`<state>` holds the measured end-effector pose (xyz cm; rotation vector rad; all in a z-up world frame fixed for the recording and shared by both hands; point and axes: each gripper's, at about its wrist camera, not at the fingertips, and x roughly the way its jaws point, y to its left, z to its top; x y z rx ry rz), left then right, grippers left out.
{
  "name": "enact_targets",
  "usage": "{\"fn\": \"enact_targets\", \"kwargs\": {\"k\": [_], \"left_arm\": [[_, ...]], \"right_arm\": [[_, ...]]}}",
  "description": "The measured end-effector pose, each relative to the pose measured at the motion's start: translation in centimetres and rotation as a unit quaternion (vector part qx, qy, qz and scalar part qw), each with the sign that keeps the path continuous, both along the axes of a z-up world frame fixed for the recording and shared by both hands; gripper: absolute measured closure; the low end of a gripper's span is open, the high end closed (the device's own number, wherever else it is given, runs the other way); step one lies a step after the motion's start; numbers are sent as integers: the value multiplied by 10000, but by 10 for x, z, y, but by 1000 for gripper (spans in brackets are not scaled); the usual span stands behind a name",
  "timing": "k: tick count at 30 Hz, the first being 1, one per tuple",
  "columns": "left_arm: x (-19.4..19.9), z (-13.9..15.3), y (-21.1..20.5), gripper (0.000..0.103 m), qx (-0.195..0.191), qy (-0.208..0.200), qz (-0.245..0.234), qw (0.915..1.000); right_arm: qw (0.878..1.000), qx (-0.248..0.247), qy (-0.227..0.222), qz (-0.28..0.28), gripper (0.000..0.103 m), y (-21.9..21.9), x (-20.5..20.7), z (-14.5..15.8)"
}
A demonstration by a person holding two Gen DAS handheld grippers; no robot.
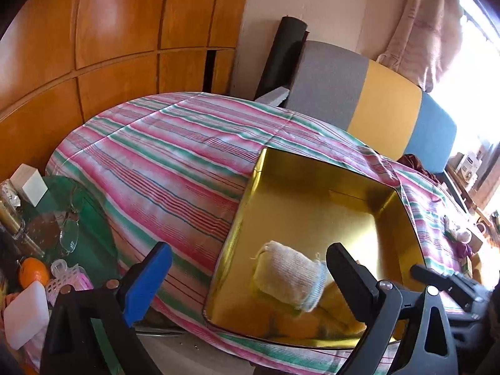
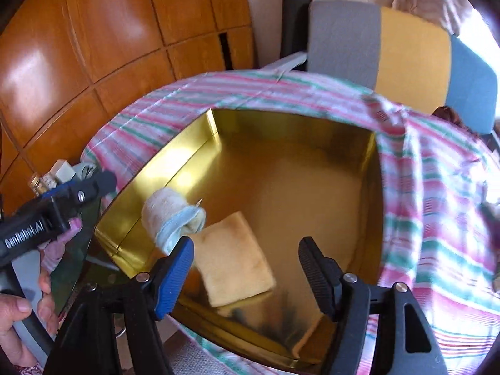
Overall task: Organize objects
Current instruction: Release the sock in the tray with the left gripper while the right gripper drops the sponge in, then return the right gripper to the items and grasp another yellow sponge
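Observation:
A shiny gold tin box [image 1: 247,206] [image 2: 175,168] stands open on the striped cloth. Inside it, near the left wall, is a rolled white sock with a light blue cuff [image 1: 292,276] [image 2: 172,215], and a folded yellow cloth [image 2: 236,257] [image 1: 336,309] lies flat on the bottom. My left gripper [image 1: 248,284] is open and empty over the box's near left edge, with the sock between and beyond its fingers. My right gripper [image 2: 245,270] is open and empty above the yellow cloth. The left gripper's body [image 2: 59,206] shows at the left of the right wrist view.
A striped pink, green and white cloth [image 1: 162,162] covers the table. At the left stands a green glass side table [image 1: 87,215] with glasses, an orange [image 1: 33,272], a white box and bottles. A grey, yellow and blue cushion [image 1: 368,100] and wooden cabinets [image 1: 93,47] lie behind.

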<state>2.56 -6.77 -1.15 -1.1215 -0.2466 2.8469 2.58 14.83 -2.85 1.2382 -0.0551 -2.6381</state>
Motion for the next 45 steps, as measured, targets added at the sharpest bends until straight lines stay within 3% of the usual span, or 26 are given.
{"fn": "enact_targets", "kwargs": {"k": [12,24,33,36,40,45], "left_arm": [[6,4,55,2,-79,-112,-758,9970],[28,17,141,0,-257,-33,-1756,9841],[55,21,220,0,-315,-43,-2802,9594],[65,23,246,0,-442,19,-3098,9498],[79,19,275,0,-519,7,-3419,9383],[86,11,306,0,-638,-71,-3715,9262]], "right_arm": [[9924,41,398,-1168,32,85,21,23],[9644,-80,387,-2615,32,212,68,2],[9339,261,298,-3553,29,302,102,-23],[9162,154,405,-3983,21,346,124,-26],[8913,146,523,-4501,20,397,142,-26],[8893,426,401,-4536,20,436,135,-33]]}}
